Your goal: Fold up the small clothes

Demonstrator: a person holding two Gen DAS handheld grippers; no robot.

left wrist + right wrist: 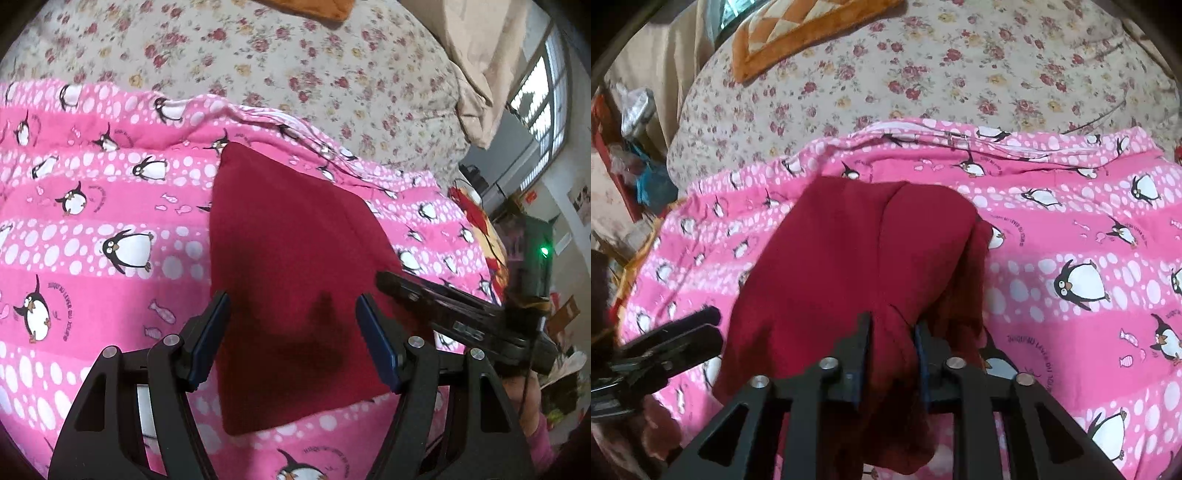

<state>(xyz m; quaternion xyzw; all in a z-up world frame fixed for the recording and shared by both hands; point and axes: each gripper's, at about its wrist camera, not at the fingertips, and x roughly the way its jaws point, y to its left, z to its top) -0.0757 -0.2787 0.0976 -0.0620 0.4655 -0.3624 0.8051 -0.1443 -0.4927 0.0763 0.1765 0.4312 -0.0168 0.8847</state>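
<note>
Dark red fabric fills the middle of my left wrist view: the garment (295, 258) lies on the pink penguin blanket (92, 221), narrowing to a point at the far end and widening toward me. My left tool (293, 336) hangs above its near part with the blue pads (207, 339) well apart, one over each side of the cloth, gripping nothing. A shadow falls on the fabric between them. The right tool (384, 280) comes in from the right, its black fingers lying at the garment's right edge. Past the blanket I see the floral bedspread (295, 55), and a window (546, 92) at the far right.

In my right wrist view the same garment (831, 266) spreads over the blanket (1071, 221), with a seam or fold running down its centre and a thicker bunched edge on the right. My right tool (892, 328) is clamped on a gathered ridge of the red cloth; the fingers (862, 343) press in from both sides with fabric bulging between and below them. The left tool (713, 325) shows at the left edge, near the garment's left side; from here I cannot tell whether it touches. An orange patterned cushion (798, 33) rests on the bedspread (997, 66) beyond.
</note>
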